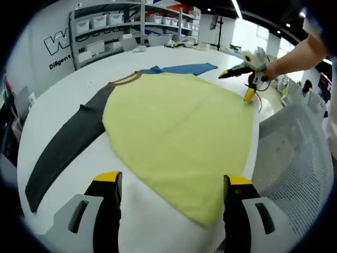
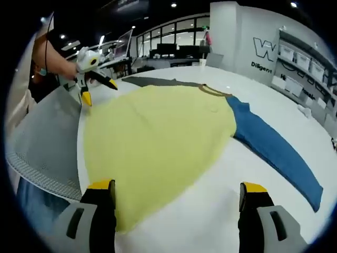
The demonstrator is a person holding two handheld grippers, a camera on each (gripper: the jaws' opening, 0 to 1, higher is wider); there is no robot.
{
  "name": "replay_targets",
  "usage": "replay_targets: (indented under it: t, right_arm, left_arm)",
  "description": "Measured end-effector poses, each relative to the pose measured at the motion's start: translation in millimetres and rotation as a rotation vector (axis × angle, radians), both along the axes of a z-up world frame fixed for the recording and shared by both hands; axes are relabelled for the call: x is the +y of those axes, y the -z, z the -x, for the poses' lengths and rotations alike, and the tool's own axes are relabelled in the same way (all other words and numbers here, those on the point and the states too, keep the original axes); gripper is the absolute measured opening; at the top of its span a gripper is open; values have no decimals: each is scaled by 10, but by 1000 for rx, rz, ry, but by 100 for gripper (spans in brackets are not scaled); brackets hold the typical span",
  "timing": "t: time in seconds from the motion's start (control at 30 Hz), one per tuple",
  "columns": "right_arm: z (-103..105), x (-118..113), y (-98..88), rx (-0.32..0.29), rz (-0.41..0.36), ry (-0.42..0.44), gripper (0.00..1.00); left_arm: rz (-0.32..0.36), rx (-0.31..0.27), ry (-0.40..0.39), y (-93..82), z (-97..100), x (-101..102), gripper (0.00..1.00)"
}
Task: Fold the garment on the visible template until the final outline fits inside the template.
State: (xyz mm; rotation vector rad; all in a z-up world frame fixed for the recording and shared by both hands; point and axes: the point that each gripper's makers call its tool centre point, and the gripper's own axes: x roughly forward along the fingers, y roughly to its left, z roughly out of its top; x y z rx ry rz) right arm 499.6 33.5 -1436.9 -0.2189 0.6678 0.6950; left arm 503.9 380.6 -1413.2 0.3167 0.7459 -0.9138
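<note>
A yellow shirt (image 1: 179,132) lies flat on the white desk (image 1: 63,100), with a grey sleeve (image 1: 66,145) stretched to one side and a blue sleeve (image 2: 274,147) to the other. The left claw (image 1: 171,184) is spread wide and empty, above the hem at one lower corner. The right claw (image 2: 176,192) is also wide and empty, above the hem at the other corner. The collar (image 1: 126,79) seems brownish, though it is small. Shelves (image 1: 131,21) with bins stand beyond the desk.
</note>
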Motion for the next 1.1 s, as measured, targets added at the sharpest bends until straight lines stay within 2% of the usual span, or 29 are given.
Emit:
replay_targets:
  t: [0.07, 0.23, 0.27, 0.33, 0.47, 0.5, 0.53, 0.67, 0.9, 0.97, 1.07, 1.1]
  right_arm:
    - [-118, -236, -55, -12, -3, 82, 94]
    - [-371, -666, -160, -36, -36, 239, 90]
    - [-388, -688, -222, -40, -29, 263, 88]
    - [-486, -852, -260, -51, -31, 313, 87]
    - [-656, -1214, -341, -65, -46, 457, 80]
    - [-682, -1279, -344, -67, -45, 479, 78]
    - [-709, -1357, -344, -66, -42, 498, 77]
    - [-775, -1608, -313, -61, -34, 576, 72]
    - [-831, -1997, -274, -51, -17, 713, 55]
    - [-866, -2115, -267, -42, -34, 760, 52]
    - [-896, -2301, -271, -43, 1, 814, 41]
    - [-912, -2340, -278, -46, -11, 836, 40]
  left_arm:
    - [26, -1, -15, -47, -39, -39, 82]
    - [77, -10, -32, -136, -114, -134, 87]
    - [91, -13, -37, -162, -126, -151, 89]
    - [131, -28, -50, -234, -165, -207, 92]
    - [167, -46, -48, -307, -205, -280, 96]
    - [206, -61, -40, -368, -215, -339, 96]
    - [216, -72, -34, -402, -219, -352, 97]
    - [228, -70, -42, -434, -237, -394, 97]
    - [246, -74, -57, -489, -279, -437, 96]
    - [243, -73, -57, -494, -287, -447, 95]
    - [246, -74, -65, -506, -301, -458, 95]
    - [248, -74, -66, -507, -306, -461, 94]
